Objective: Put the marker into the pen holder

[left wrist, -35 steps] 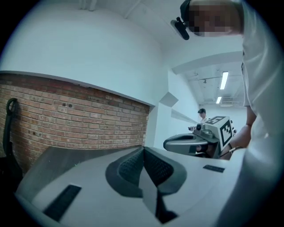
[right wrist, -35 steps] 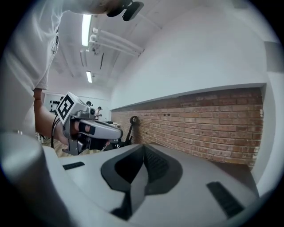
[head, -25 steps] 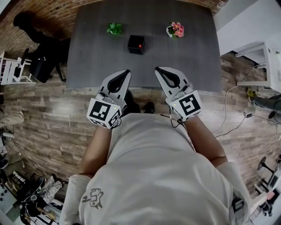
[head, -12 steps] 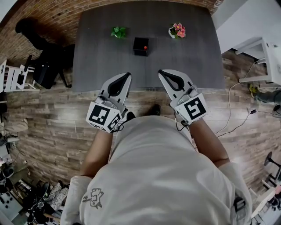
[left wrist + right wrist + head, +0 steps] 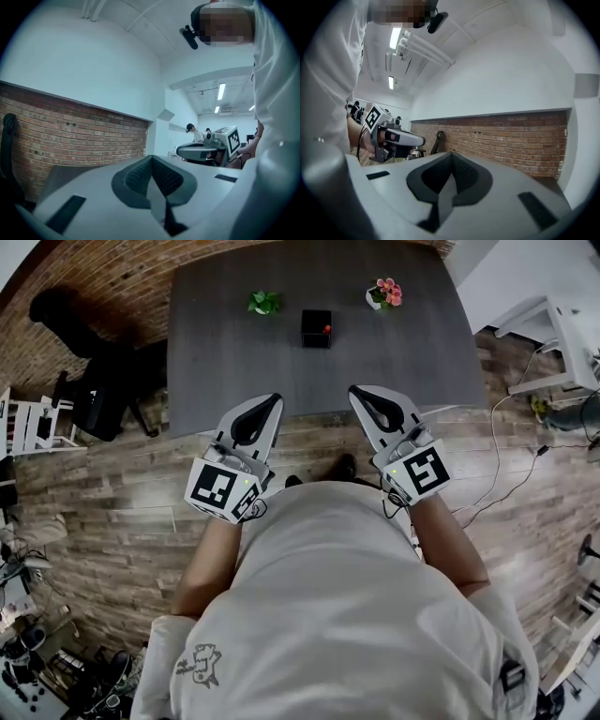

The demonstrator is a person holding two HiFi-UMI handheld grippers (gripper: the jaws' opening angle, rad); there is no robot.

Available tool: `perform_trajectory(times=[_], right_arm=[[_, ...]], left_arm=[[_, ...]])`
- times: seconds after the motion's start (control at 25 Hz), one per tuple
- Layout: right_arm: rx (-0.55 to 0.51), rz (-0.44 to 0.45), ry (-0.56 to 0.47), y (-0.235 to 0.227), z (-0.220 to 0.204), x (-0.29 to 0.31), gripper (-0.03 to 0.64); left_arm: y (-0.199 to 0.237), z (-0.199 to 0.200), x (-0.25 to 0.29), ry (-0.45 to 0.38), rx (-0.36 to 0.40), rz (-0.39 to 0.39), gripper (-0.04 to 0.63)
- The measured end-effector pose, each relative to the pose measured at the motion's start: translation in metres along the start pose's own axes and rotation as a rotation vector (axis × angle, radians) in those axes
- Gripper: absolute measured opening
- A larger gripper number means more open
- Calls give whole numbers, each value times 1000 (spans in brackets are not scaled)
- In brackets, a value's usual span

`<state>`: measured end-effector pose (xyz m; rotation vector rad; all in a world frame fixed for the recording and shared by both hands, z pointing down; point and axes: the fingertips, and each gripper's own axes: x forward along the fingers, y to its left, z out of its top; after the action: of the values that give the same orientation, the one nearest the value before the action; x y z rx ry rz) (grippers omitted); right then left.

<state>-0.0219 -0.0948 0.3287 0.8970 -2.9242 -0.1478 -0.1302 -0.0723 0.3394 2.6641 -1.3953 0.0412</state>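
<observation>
Floor (image 5: 103, 521): wood planks across the middle and lower frame of the head view, under the standing person
Table (image 5: 234, 362): dark grey top filling the upper centre of the frame, its near edge just above the two gripper tips
Person (image 5: 328, 615): white shirt fills the lower centre, both forearms reaching up the frame
Brick wall (image 5: 70, 136): runs across the left of the left gripper view, behind the table
Left gripper (image 5: 273, 397): left of centre, held above the floor at the table's near edge; jaws pressed together with nothing between them (image 5: 151, 171)
Right gripper (image 5: 355, 391): right of centre, level with the other and apart from it; jaws clenched on nothing (image 5: 451, 171)
Pen holder (image 5: 314, 330): small black box in the upper centre, on the table's far half, well apart from both grippers
Green plant (image 5: 264, 303): upper left of the holder
Pink flowers (image 5: 383, 293): upper right of the holder
Marker (image 5: 326, 329): only a red tip shows, at the holder's top right; too small to tell more
</observation>
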Motion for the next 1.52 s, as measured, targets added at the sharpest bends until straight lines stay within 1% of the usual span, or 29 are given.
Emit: perform_trajectory(times=[0.16,0.4,0.64,0.92,1.08,1.28,1.52], right_arm=[[13,-36,10,29,6,-3,5],[35,-61,18,64,10,-14,5],[-28,-48,9,68,16,-36,5],[-32,8,-9,59,19,-73,5],[-26,32,-15,57,16,-105,5],[-7,54,-13,56,11,-142,5],[26,103,-24,67,10,-176,5]], left_arm=[[3,-1,-28,8,9,-32,11],[-2,-8,-59,12,3,-58,11],[-24,-11,-66,-2,1,-50,11],[-63,-6,-55,-23,7,-9,11],[-95,-9,-52,-28,-39,-4,11],[-129,-9,-50,-28,-20,24,11],[-169,-15,-52,-13,9,42,11]])
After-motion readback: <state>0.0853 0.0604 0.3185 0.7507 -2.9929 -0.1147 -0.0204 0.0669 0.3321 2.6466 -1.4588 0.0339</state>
